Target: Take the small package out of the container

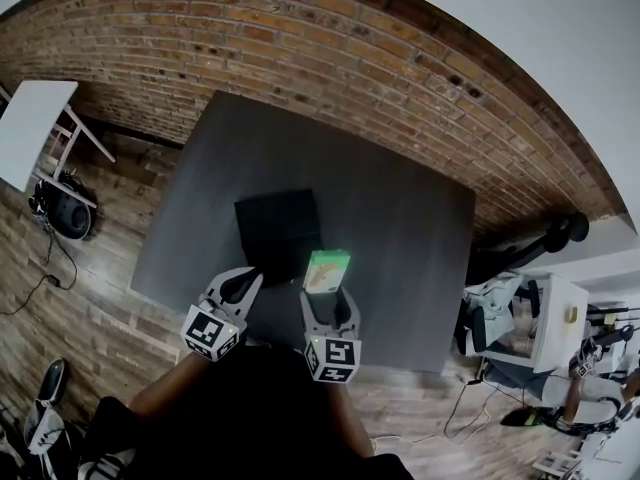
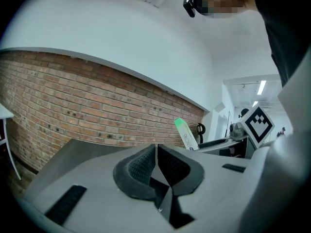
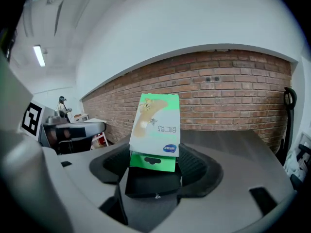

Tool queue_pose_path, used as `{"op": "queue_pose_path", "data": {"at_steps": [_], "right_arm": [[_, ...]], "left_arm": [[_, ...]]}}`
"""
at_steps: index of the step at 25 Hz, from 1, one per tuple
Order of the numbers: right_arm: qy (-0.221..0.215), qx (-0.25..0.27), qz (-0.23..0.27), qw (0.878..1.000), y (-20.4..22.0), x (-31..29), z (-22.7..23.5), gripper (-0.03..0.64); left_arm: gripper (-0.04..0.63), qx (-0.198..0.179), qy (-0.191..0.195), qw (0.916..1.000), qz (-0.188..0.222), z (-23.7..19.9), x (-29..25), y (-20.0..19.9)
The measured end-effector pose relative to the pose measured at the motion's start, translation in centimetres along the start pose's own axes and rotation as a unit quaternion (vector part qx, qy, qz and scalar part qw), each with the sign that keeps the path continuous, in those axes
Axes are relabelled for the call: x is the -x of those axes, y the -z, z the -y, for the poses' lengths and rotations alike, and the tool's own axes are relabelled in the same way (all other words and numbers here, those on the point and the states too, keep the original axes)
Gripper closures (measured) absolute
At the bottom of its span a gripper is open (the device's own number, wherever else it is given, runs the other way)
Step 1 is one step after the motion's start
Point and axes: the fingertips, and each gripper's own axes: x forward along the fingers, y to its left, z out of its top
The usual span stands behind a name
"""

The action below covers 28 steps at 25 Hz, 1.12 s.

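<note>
A small green and white package [image 1: 327, 270] [image 3: 157, 130] is held up in my right gripper [image 1: 327, 296] [image 3: 155, 165], whose jaws are shut on its lower end. It hangs above the near part of the dark table [image 1: 400, 228], just right of a black box-like container [image 1: 278, 230]. My left gripper [image 1: 237, 288] [image 2: 155, 166] is shut with its pads pressed together and nothing between them; it sits at the container's near left corner. In the left gripper view the package [image 2: 185, 132] shows edge-on to the right.
A brick wall [image 1: 300, 58] runs behind the table. Left of the table stand a white table [image 1: 30, 128] and a dark round device [image 1: 65, 211] on the wood floor. An office chair and desks [image 1: 520, 318] stand to the right.
</note>
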Motion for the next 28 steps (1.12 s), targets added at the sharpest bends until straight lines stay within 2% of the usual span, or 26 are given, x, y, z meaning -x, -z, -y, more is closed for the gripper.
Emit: {"op": "queue_pose_path", "data": {"at_steps": [7,28], "right_arm": [[-0.004,0.017,0.031,0.999,-1.3,1.0,0.4,0.288],[0.007,0.04,0.023,0.999,-1.0,1.5,1.1,0.288]], "left_arm": [[0.552,-0.006,-0.008,0.9999,0.007,1.0,-0.3,-0.2],[0.552,-0.009,0.007,0.9999,0.008,1.8,-1.1,-0.2]]}}
